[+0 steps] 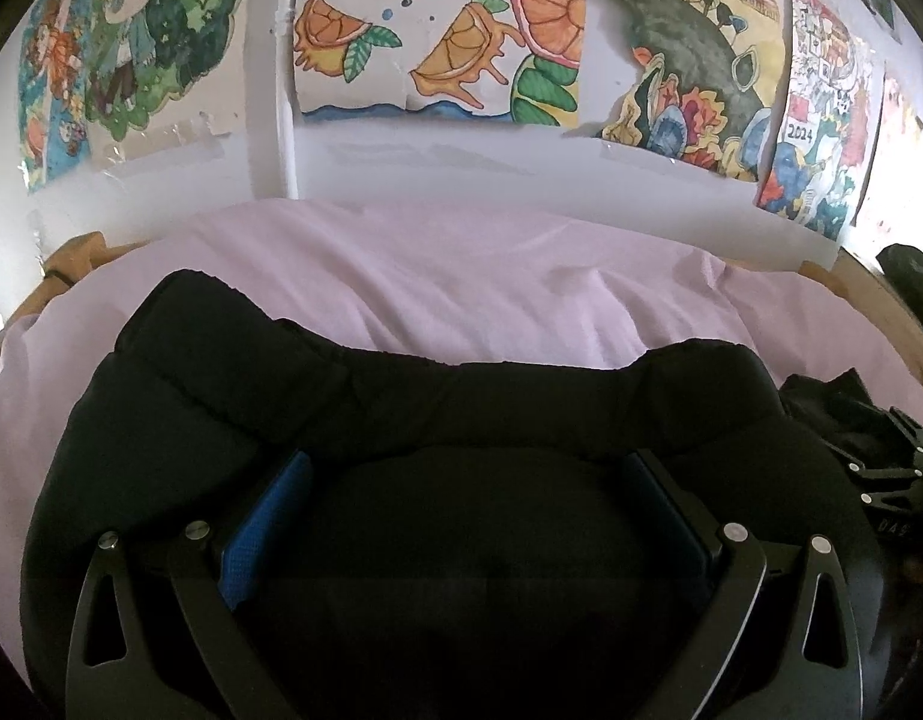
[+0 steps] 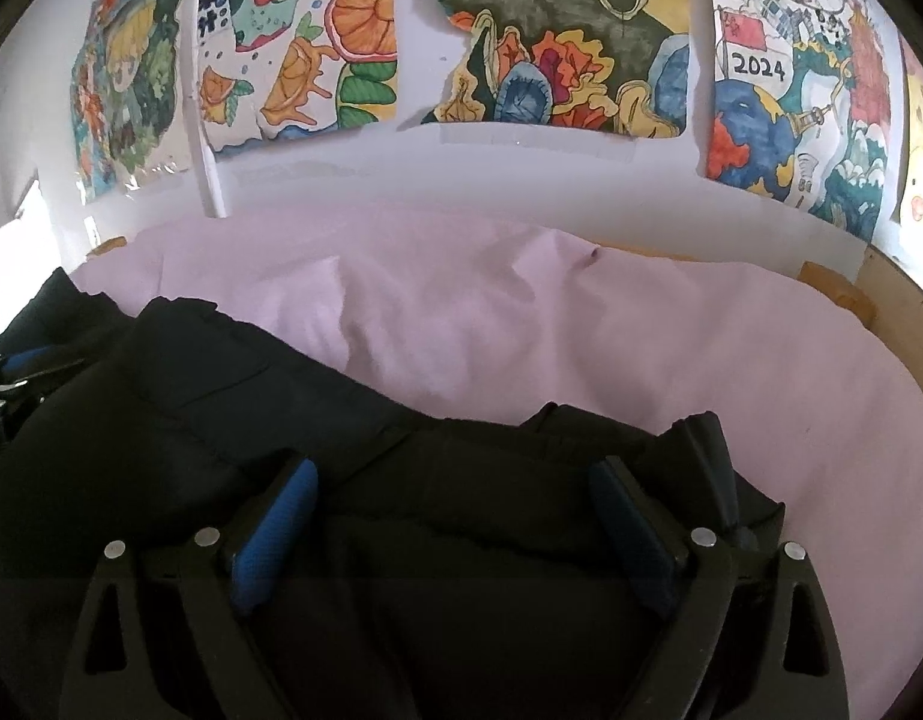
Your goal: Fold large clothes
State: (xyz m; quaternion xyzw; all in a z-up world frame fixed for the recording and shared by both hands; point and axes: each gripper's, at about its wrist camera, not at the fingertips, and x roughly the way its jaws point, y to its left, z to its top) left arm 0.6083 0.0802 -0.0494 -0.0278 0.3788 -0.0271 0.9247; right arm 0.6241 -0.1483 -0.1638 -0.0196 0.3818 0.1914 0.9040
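Note:
A large black garment (image 1: 401, 408) lies on a pale pink sheet (image 1: 461, 276). In the left wrist view my left gripper (image 1: 467, 474) is open, its blue pads wide apart and resting on the black cloth, which bulges between them. In the right wrist view my right gripper (image 2: 455, 480) is also open over the black garment (image 2: 209, 396), near its right edge. The right gripper shows at the right edge of the left wrist view (image 1: 887, 468), and the left gripper at the left edge of the right wrist view (image 2: 17, 372).
The pink sheet (image 2: 581, 324) covers a bed with a wooden frame (image 2: 899, 312). A white wall with colourful drawings (image 1: 437, 42) stands behind the bed. A dark object (image 1: 911, 276) sits at the far right.

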